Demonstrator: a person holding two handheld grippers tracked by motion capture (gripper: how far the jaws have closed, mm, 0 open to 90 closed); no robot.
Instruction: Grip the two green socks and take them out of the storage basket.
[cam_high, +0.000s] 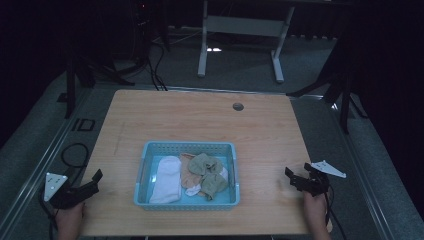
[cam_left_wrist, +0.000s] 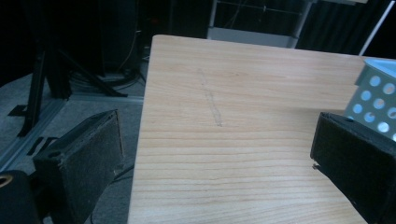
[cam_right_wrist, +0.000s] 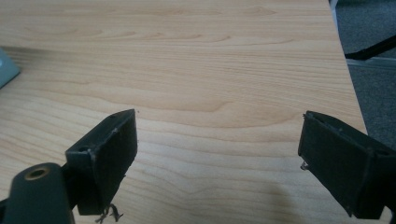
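Observation:
A light blue perforated basket (cam_high: 145, 165) sits on the wooden table (cam_high: 200, 120) near its front edge. Inside lie a white sock (cam_high: 166, 179), a peach sock (cam_high: 189, 176) and green socks (cam_high: 206, 167) in a loose pile. My left gripper (cam_high: 95, 181) rests at the table's front left corner, left of the basket, jaws wide apart and empty; the basket's corner (cam_left_wrist: 378, 93) shows past its right jaw. My right gripper (cam_high: 294, 179) is held at the front right, right of the basket, open over bare wood (cam_right_wrist: 215, 93) with nothing between its jaws.
A round cable hole (cam_high: 238, 106) lies near the table's far edge. Beyond stand a white desk frame (cam_high: 240, 30) and dark tripod legs (cam_high: 345, 95). Black cables (cam_high: 75, 155) trail on the grey floor at the left.

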